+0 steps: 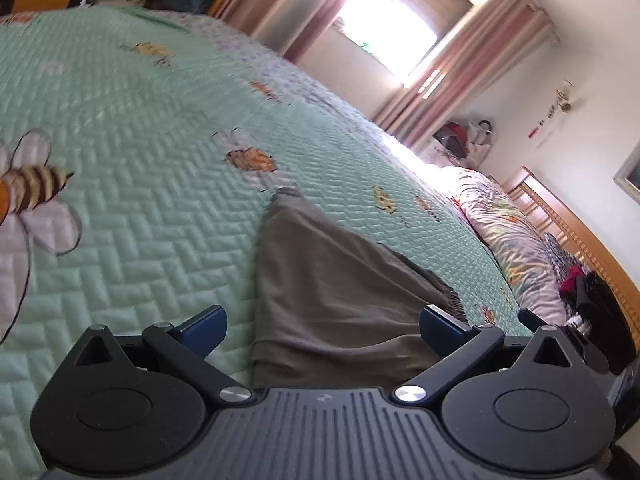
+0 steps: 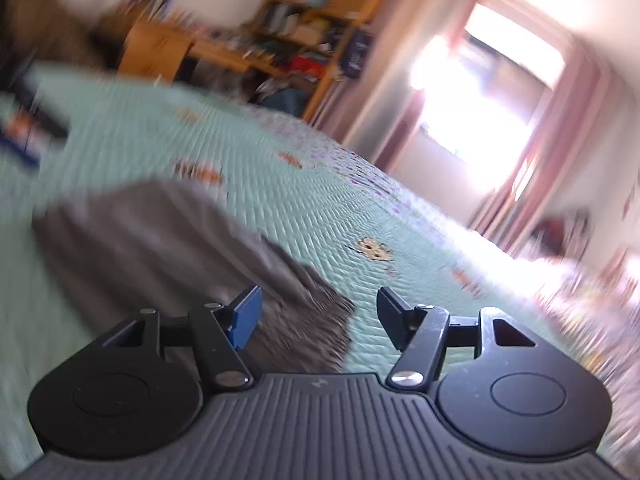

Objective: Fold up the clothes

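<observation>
Two hand-held grippers are over a bed covered by a mint-green quilted bedspread (image 1: 132,200) printed with bees and white flowers. One grey-brown soft fabric garment (image 1: 336,304) lies on that bedspread, folded into a flat wedge, its narrow end pointing away from the left camera.

Left gripper (image 1: 322,326): jaws spread wide, the blue-padded fingers (image 1: 204,330) standing either side of the garment's near edge. Nothing is pinched between them; the cloth lies below and ahead of the pads.

Right gripper (image 2: 318,316): jaws spread, nothing clamped. Its left finger (image 2: 246,318) stands over the garment's frayed-looking near corner, its right finger over bare bedspread. The right wrist view is heavily smeared, so whether that left pad touches the cloth cannot be told with confidence.

Surroundings, left wrist view: a bright window with pink-striped curtains (image 1: 452,68) beyond the far side of the bed, a floral-patterned bedding roll (image 1: 508,236) along the bed's right-hand end, and a slatted wooden headboard (image 1: 580,236) behind it. In the right wrist view, cluttered wooden shelving (image 2: 304,32) stands beyond the bed.
</observation>
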The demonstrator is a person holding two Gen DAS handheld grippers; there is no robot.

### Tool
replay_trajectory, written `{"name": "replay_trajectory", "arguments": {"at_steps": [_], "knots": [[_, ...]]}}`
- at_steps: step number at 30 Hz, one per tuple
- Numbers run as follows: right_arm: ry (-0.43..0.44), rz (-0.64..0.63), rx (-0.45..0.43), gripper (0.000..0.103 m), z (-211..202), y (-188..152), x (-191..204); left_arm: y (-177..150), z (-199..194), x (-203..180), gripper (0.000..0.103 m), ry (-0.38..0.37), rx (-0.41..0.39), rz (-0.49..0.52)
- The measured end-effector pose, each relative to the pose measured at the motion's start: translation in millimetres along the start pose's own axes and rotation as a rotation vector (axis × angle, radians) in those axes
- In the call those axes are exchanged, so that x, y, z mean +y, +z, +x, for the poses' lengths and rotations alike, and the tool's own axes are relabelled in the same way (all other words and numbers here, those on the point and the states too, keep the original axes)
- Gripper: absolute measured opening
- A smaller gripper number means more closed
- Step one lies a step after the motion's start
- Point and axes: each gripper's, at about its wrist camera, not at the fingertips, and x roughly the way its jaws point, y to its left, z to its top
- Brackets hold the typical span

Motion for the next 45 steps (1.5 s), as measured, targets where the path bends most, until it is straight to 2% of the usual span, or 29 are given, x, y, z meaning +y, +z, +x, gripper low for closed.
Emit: {"name": "replay_trajectory", "arguments": {"at_steps": [1,3,5,6,7,9,11,13,15,17,20,22,25,27,30,33,36,39,41,43,45], "knots": [[0.021,0.074,-0.002,0.065,8.9,2.3,-5.8,1.6,4.3,-10.4,0.102,-0.011,-0.012,0.057],[0.040,0.139,0.051,0.065,27.3,-4.5,-8.6,-0.4,19.0,-27.3,0.102,-0.031,-0.012,0.170],[0.059,0.203,0.105,0.065,45.6,-11.6,-11.4,-12.0,45.0,-34.9,0.102,0.002,0.058,0.261],[0.058,0.214,0.168,0.065,53.7,-22.6,-12.7,-19.5,57.4,-31.9,0.102,0.037,0.108,0.263],[0.068,0.247,0.181,0.065,50.9,-32.2,-16.1,-29.0,67.2,-25.1,0.101,0.062,0.153,0.241],[0.087,0.313,0.205,0.065,45.0,-50.9,-22.9,-41.6,63.0,-21.1,0.102,0.047,0.104,0.271],[0.090,0.348,0.137,0.067,28.3,-46.0,-28.2,-40.5,60.0,-23.5,0.102,0.058,0.092,0.279],[0.057,0.339,0.050,0.069,20.3,-29.2,-30.3,-31.8,56.2,-24.8,0.102,0.062,0.063,0.255],[0.071,0.374,0.015,0.072,26.7,-15.9,-34.7,-19.2,51.7,-31.1,0.102,0.046,0.009,0.271],[0.117,0.442,0.027,0.072,50.6,-4.3,-43.2,-6.3,56.2,-38.3,0.102,0.040,-0.009,0.313],[0.169,0.508,0.101,0.072,86.1,-10.1,-39.6,10.8,84.5,-41.8,0.102,0.041,0.005,0.337],[0.194,0.547,0.176,0.072,111.8,-20.3,-35.3,17.3,110.1,-35.5,0.102,0.056,0.045,0.328],[0.198,0.637,0.133,0.072,115.3,-29.8,-37.7,19.7,137.5,-18.7,0.102,0.124,0.107,0.298],[0.202,0.669,0.091,0.072,100.1,-26.9,-42.0,20.6,131.8,-6.6,0.102,0.149,0.090,0.256],[0.209,0.656,0.023,0.072,77.1,-19.9,-49.0,31.3,113.3,-1.0,0.102,0.095,0.026,0.184],[0.254,0.714,0.059,0.072,85.2,-20.5,-56.6,45.1,114.1,-16.0,0.102,0.027,-0.010,0.219],[0.283,0.794,0.161,0.072,120.3,-32.8,-65.4,54.5,151.7,-28.2,0.102,0.020,0.073,0.281],[0.275,0.951,0.140,0.071,137.1,-38.0,-84.2,56.6,187.5,-13.6,0.102,0.085,0.171,0.244],[0.257,1.004,0.113,0.071,131.5,-32.9,-93.7,59.1,184.4,-6.1,0.102,0.077,0.162,0.212],[0.260,0.994,0.071,0.072,112.8,-29.2,-97.5,65.9,167.0,-3.6,0.102,0.059,0.149,0.166],[0.253,0.965,0.048,0.072,88.5,-29.6,-97.7,70.9,138.0,0.0,0.102,0.026,0.093,0.139]]}}
